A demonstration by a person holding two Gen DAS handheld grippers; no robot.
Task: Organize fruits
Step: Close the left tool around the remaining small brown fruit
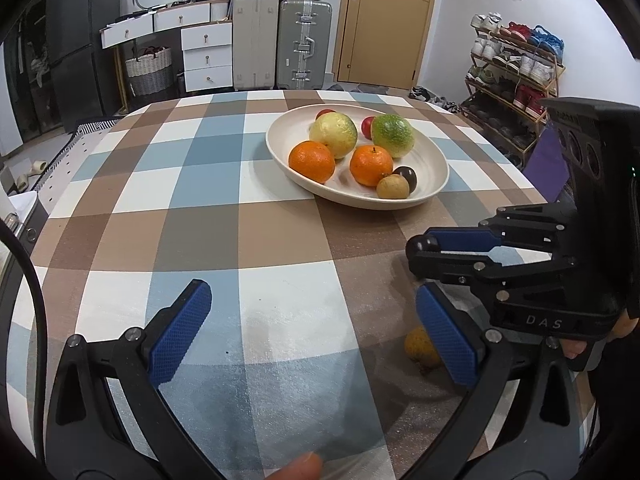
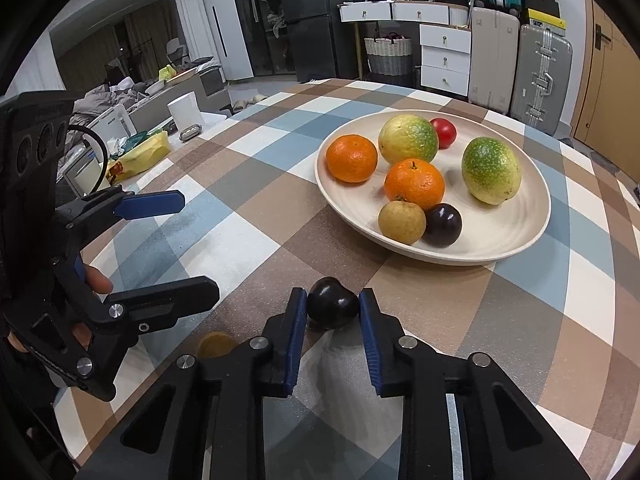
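The right gripper (image 2: 333, 306) clenches a dark plum (image 2: 332, 307) at 6 o'clock from the bowl (image 2: 520, 236), the left gripper (image 1: 312, 320) gapes wide, and a yellowish fruit (image 1: 420, 346), perhaps a small pear, sits half hidden behind its finger.

Two black plastic linkage frames, the left gripper (image 1: 312, 332) and the right gripper (image 2: 332, 334), each with ribbed blue pads (image 1: 180, 334) on the fingers and round silver screws (image 2: 259, 343) at the pivots. White letters "DAS" (image 1: 544, 322) on the right one's body, plus a black block with three round recesses (image 1: 582, 152). Thin black cable (image 2: 98, 152) looping off the left one. Bare skin of fingertips (image 1: 300, 466) showing at the handles
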